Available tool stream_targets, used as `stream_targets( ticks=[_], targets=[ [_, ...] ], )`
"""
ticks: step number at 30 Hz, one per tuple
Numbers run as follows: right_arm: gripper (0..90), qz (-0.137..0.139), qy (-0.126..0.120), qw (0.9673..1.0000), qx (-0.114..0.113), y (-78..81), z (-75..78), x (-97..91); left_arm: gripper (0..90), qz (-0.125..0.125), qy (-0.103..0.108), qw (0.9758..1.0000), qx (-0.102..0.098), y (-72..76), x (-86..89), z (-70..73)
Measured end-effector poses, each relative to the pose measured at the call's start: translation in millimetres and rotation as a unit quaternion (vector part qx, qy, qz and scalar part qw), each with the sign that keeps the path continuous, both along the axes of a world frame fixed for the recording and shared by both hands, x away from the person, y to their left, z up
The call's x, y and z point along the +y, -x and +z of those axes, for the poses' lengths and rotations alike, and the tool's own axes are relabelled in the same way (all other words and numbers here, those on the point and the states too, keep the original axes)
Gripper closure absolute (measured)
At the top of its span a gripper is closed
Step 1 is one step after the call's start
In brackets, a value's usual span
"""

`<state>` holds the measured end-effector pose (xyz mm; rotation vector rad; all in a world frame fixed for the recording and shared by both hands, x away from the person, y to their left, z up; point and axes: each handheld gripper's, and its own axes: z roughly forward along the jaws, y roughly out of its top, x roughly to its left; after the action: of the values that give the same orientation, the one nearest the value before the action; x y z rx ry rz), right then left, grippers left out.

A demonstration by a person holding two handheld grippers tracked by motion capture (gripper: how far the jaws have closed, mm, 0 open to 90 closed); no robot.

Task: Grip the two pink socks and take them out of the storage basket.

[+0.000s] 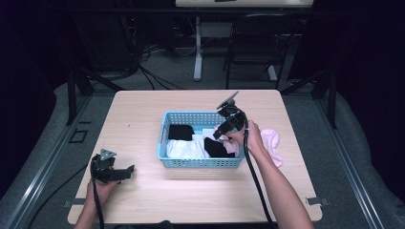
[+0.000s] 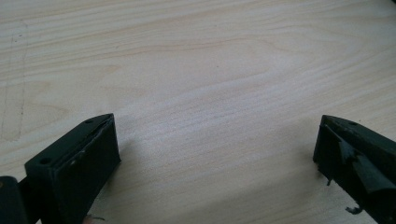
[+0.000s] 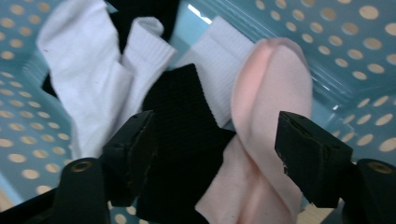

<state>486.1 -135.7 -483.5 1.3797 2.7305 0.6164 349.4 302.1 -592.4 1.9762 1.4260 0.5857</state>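
Right gripper view had my right gripper in the blue basket, jaws apart around a pink sock and black sock, not clamped. Pink sock's long axis ran away from the jaws, rounded end pointing far. Left gripper stood wide open over bare table.

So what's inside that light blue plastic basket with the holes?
The light blue perforated basket holds socks: white ribbed socks, a black sock lying over them, and a pale pink sock. Whatever lies beneath the pile is covered.
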Motion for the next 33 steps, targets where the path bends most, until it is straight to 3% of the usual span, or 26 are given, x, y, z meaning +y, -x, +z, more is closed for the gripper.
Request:
stream_targets(
  ticks=[1,9,16,18,25,29,33],
  targets=[
    [31.9,-0.012,0.002,0.9999,-0.002,-1.3,-2.9,-0.6,0.3,0.0,0.0,1.0,0.0,0.0,0.0,0.0],
    [35.1,-0.017,0.048,0.9986,-0.01,-4.0,-9.3,-0.6,0.3,-0.001,0.0,1.0,-0.001,-0.3,0.2,0.0],
    [39.7,-0.025,0.09,0.9955,-0.009,-5.4,-19.1,4.5,0.3,-0.001,0.0,1.0,-0.001,-0.3,0.2,0.0],
    [42.3,-0.035,0.099,0.9944,-0.008,-5.9,-23.9,6.1,0.3,-0.002,0.0,1.0,-0.001,-0.3,0.2,0.0],
    [44.0,-0.027,0.114,0.9931,0.003,-4.7,-32.9,12.0,0.3,-0.002,0.0,1.0,-0.001,-0.3,0.2,0.0],
    [56.6,-0.018,0.135,0.9907,0.009,-4.4,-33.9,15.7,0.3,-0.002,0.0,1.0,-0.001,-0.3,0.2,0.0],
    [66.5,-0.022,0.135,0.9905,0.013,-4.0,-36.1,15.5,0.3,-0.001,0.0,1.0,-0.001,-0.3,0.2,-0.1]
  ],
)
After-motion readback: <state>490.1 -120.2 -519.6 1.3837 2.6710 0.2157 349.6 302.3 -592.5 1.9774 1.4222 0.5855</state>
